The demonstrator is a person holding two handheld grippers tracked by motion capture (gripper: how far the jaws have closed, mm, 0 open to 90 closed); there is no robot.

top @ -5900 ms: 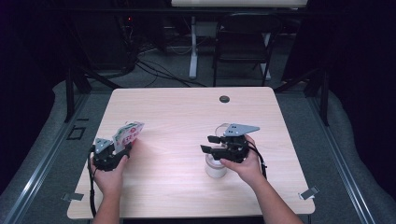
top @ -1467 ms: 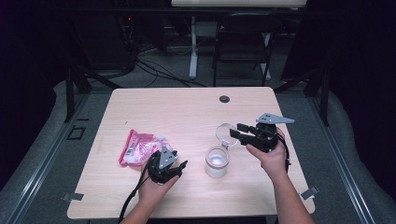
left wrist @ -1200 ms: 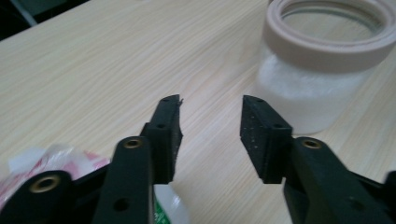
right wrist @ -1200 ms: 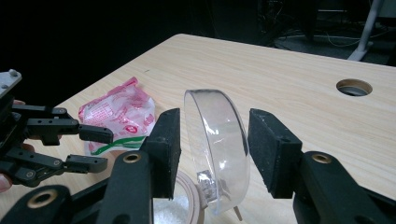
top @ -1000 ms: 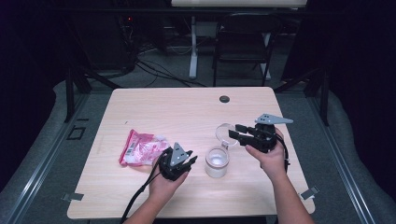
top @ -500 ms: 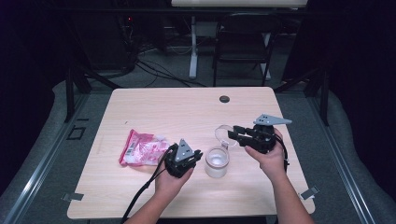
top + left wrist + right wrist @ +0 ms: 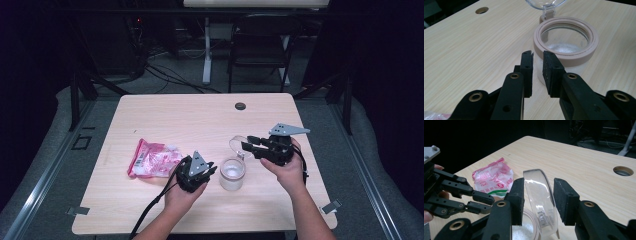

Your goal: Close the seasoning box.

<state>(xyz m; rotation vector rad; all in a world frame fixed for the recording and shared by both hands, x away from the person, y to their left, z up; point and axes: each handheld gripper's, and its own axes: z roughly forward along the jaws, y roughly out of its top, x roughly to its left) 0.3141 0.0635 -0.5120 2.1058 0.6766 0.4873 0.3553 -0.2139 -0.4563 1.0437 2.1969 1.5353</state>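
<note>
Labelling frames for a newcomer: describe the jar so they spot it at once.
On the wooden table, look near the front edge, between the person's two grippers. The jar is short, clear glass, holding some white powder, right of the pink bag. What sets it apart is its beige rim and the clear hinged lid swung up, standing between the right gripper's jaws.

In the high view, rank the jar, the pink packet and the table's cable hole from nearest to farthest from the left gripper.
1. Jar: just right of the left gripper.
2. Pink packet: to its left, on the table.
3. Cable hole: far side of the table, clearly farthest.
</note>
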